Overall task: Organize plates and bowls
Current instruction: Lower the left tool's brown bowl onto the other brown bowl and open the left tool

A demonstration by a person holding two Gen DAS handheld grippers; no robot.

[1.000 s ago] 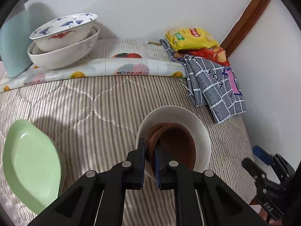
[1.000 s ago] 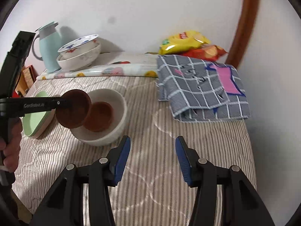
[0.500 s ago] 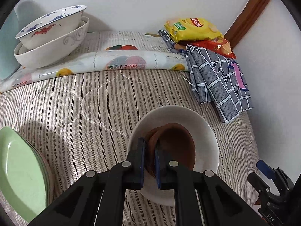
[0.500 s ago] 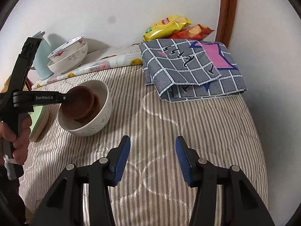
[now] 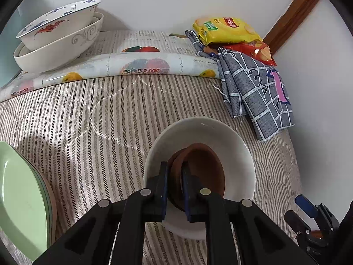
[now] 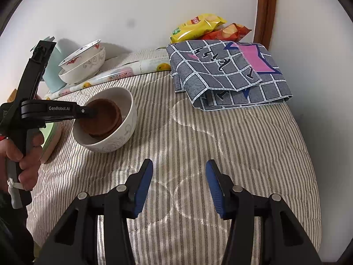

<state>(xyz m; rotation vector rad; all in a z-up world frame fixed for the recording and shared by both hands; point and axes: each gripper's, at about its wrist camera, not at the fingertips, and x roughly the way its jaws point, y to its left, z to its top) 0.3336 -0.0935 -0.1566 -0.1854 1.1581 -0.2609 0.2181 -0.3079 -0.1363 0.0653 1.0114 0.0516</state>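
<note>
I see plain white walls [image 6: 154, 4] meeting in a corner at about one o'clock, where a brown wooden trim [image 6: 265, 11] runs up. The worktop is covered with a beige quilted cloth [image 6: 220, 145] in fine herringbone stripes, its stitched curves catching soft daylight. At eleven o'clock a fruit-printed oilcloth [image 5: 141, 66] lies along the far edge. At one o'clock I make out a folded grey checked fabric [image 6: 225, 75] and snack bags [image 6: 198, 26] against the wall.
</note>
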